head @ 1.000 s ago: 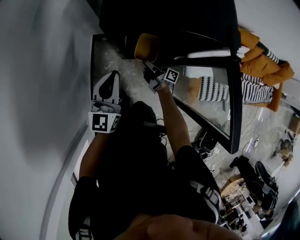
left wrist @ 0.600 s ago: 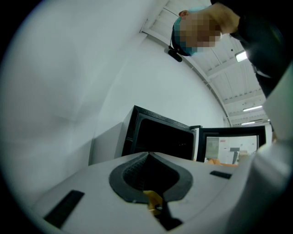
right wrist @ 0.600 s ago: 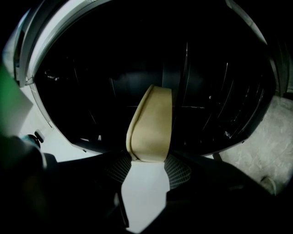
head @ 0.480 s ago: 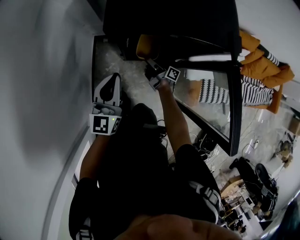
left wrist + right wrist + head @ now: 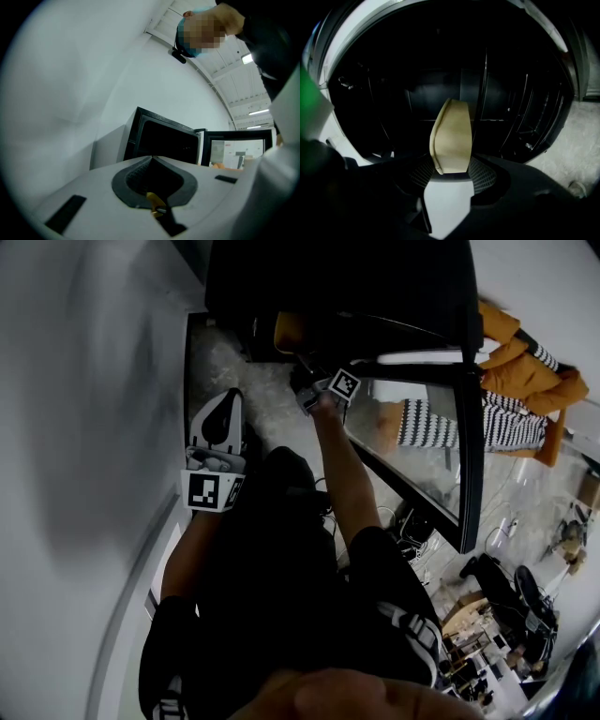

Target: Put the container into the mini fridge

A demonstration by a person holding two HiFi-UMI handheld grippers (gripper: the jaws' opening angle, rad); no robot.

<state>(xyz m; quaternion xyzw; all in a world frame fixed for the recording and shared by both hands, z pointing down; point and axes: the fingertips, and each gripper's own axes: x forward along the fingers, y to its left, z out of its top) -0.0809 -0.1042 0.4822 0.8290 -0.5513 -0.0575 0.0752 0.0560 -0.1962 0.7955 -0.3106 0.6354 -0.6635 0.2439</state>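
We see the right hand-held gripper (image 5: 451, 165) clenched on the tan container (image 5: 451, 133), pads pressing its near end. The container stands on edge, its long axis running straight out from the jaws and pointing into the dark cavity of the mini fridge (image 5: 511, 89). In the head view it sits at the fridge's open mouth, above the floor (image 5: 230, 367). The glass door (image 5: 466, 437) is swung wide to the right, away from the opening. Inside, a thin dark bar runs just right of the container. The left hand-held gripper (image 5: 151, 158) hangs back beside the wall (image 5: 84, 427), jaws closed together on nothing. An orange jacket (image 5: 530, 367) lies beyond the door.
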